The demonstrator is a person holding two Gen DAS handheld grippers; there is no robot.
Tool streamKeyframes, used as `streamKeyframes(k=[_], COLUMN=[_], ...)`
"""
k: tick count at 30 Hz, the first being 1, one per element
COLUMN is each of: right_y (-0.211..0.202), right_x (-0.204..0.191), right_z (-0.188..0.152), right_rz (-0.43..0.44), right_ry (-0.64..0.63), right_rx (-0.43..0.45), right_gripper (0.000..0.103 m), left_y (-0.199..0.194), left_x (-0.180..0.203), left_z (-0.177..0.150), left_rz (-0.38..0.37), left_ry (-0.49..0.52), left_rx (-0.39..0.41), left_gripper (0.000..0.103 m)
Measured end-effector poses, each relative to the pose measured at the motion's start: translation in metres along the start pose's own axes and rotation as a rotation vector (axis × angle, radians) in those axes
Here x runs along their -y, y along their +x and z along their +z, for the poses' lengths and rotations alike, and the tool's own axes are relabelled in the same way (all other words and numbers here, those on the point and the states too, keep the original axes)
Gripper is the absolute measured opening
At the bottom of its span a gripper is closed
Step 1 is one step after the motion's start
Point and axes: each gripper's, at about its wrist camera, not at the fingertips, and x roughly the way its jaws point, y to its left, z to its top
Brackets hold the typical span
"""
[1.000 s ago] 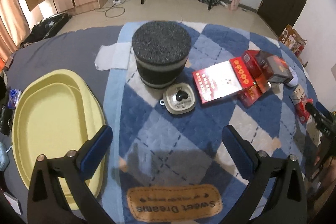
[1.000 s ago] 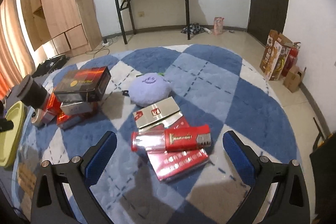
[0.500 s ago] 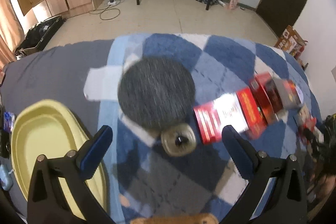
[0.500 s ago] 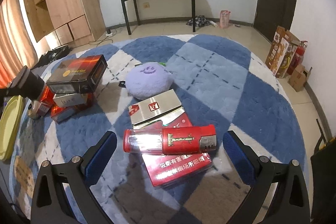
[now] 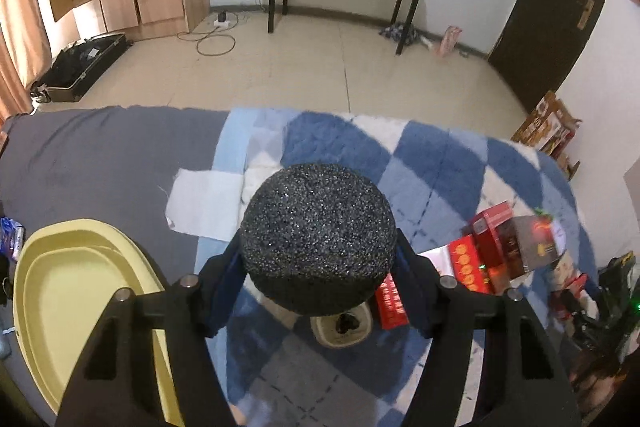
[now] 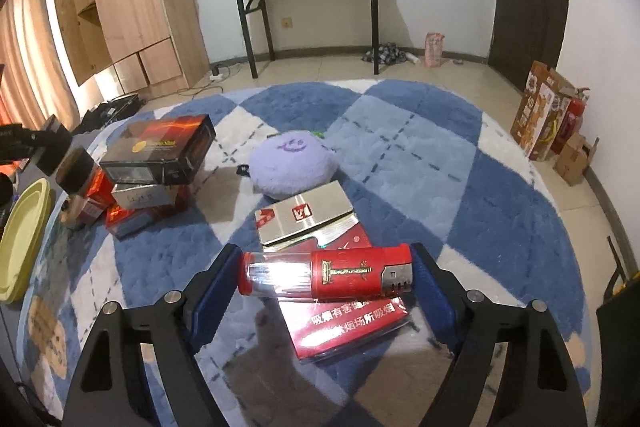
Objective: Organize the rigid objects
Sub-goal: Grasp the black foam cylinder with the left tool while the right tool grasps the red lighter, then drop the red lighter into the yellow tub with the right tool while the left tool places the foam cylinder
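My left gripper (image 5: 319,267) is shut on a black glittery cylinder tin (image 5: 319,239) and holds it above the rug. Under it lies a square cream lid (image 5: 342,327) beside red boxes (image 5: 492,251). A yellow tray (image 5: 76,307) lies at the left. My right gripper (image 6: 325,277) has its jaws closed against the two ends of a red and clear cylinder lighter case (image 6: 326,275), which rests over a flat red box (image 6: 348,323). A silver box (image 6: 304,217) lies just beyond. The left gripper and tin show small in the right wrist view (image 6: 74,165).
A purple plush cushion (image 6: 292,163) and a stack of dark and red boxes (image 6: 160,151) sit on the blue checked rug (image 6: 420,167). A white cloth (image 5: 206,203) lies by the grey blanket (image 5: 100,155). Cardboard boxes (image 6: 544,111) stand by the right wall.
My left gripper moved forward and closed on the black tin, lifting it. My right gripper moved forward and closed on the red lighter case.
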Motion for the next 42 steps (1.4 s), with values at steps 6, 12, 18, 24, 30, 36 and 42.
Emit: streamKeyframes(k=[6, 12, 18, 24, 30, 36, 42], right_y=[-0.036, -0.091, -0.135, -0.077, -0.013, 0.026, 0.029], right_x=[-0.007, -0.079, -0.241, -0.393, -0.465, -0.489, -0.515], right_z=[0.012, 0.035, 0.045, -0.005, -0.056, -0.063, -0.074], right_rz=[-0.031, 0.091, 0.405, 0.591, 0.559, 0.513, 0.470], right_ry=[-0.041, -0.183, -0.389, -0.522, -0.654, -0.664, -0.693], right_rx=[0.088, 0.179, 0.238, 0.071, -0.096, -0.170, -0.173], right_gripper=[0.083, 0.083, 0.083, 0.083, 0.082, 0.083, 0.091], left_y=[-0.058, -0.112, -0.114, -0.060, -0.024, -0.004, -0.006], left_x=[-0.014, -0.085, -0.175, -0.242, -0.267, -0.271, -0.269], left_z=[0.008, 0.005, -0.028, -0.074, -0.083, -0.085, -0.081], left_rz=[-0.039, 0.045, 0.122, 0.131, 0.149, 0.121, 0.155], left_ry=[0.000, -0.019, -0.085, -0.220, -0.269, -0.288, -0.286], left_rx=[0.076, 0.115, 0.025, -0.046, -0.059, -0.084, -0.078], left_gripper=[0.068, 0.068, 0.068, 0.068, 0.068, 0.069, 0.079])
